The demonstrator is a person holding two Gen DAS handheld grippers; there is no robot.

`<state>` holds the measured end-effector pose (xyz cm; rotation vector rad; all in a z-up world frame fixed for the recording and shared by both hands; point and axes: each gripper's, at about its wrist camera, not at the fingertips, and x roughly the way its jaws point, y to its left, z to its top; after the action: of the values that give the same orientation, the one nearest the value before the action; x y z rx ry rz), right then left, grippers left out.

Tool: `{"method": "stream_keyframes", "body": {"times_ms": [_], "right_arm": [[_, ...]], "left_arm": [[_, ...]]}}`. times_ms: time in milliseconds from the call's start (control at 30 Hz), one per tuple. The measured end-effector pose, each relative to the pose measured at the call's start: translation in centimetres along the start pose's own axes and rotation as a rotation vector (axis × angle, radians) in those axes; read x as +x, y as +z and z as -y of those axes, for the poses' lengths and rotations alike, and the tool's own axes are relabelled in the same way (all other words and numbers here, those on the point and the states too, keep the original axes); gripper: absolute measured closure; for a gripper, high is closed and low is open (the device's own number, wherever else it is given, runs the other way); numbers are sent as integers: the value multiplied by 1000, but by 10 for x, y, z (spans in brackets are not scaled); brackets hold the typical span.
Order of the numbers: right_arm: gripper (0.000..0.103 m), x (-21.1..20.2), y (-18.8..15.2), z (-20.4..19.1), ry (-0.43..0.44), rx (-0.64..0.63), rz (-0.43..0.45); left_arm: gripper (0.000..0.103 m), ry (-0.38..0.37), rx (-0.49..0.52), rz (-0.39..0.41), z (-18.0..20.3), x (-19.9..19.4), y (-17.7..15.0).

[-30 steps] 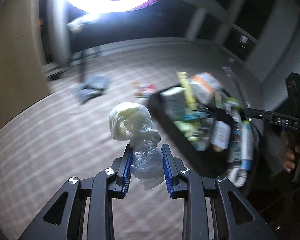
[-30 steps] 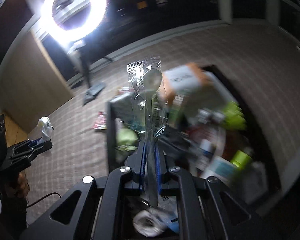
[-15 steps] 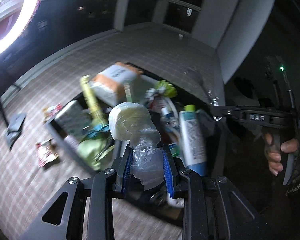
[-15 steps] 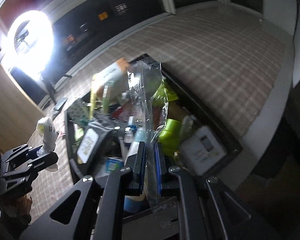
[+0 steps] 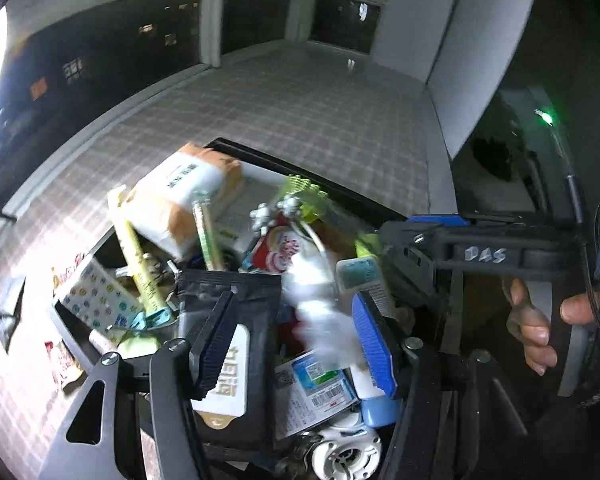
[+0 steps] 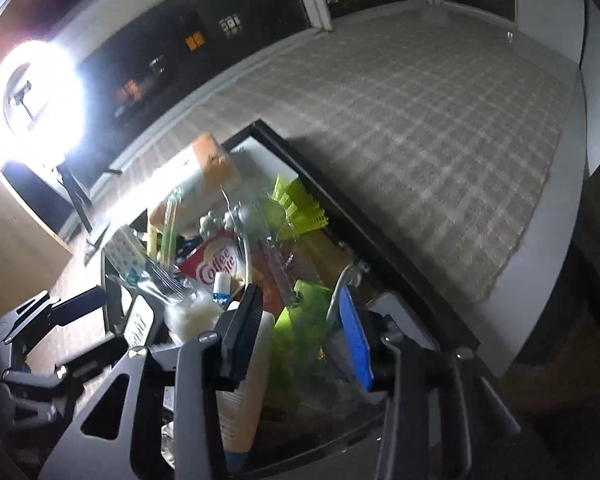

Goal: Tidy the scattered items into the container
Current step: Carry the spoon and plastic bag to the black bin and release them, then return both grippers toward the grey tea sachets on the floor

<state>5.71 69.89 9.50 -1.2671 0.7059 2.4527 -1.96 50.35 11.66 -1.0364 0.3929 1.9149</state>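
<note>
A black bin (image 5: 332,184) (image 6: 340,220) stands on the checked carpet, packed with packets and bottles. My left gripper (image 5: 296,324) is open above it; the pale bagged bundle (image 5: 316,300) is a blur falling between its fingers, and it shows resting in the bin in the right wrist view (image 6: 192,314). My right gripper (image 6: 300,320) is open over the bin; the clear wrapped spoon (image 6: 256,240) lies loose on the contents ahead of it. The right gripper also shows in the left wrist view (image 5: 420,240).
In the bin are an orange and white pack (image 5: 180,196), a black pouch (image 5: 232,344), a red creamer packet (image 6: 216,268) and green plastic pieces (image 6: 296,204). A red wrapper (image 5: 60,360) lies on the carpet left of the bin. A ring light (image 6: 32,92) glares at the left.
Both grippers opened over the bin. The left let go of the bagged bundle, which is dropping. The right let go of the wrapped spoon, which now lies on the contents.
</note>
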Motion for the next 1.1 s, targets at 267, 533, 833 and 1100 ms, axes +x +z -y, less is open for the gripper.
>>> {"method": "stream_keyframes", "body": {"times_ms": [267,533,833,1100], "right_arm": [[63,-12,4,-11,8,-35,26],[63,-19,7,-52,57,-115,41],[63,0,16,-148,156,-316,8],[63,35,25,-257,239,-549,-47]], "left_arm": [[48,95,-79,24,-62,-34,-29],[48,234,-220,13,-144,-72,-91],[49,328,-427,24,-223,-101,-143],[49,373,-478,31,-258,-104,-153]]}}
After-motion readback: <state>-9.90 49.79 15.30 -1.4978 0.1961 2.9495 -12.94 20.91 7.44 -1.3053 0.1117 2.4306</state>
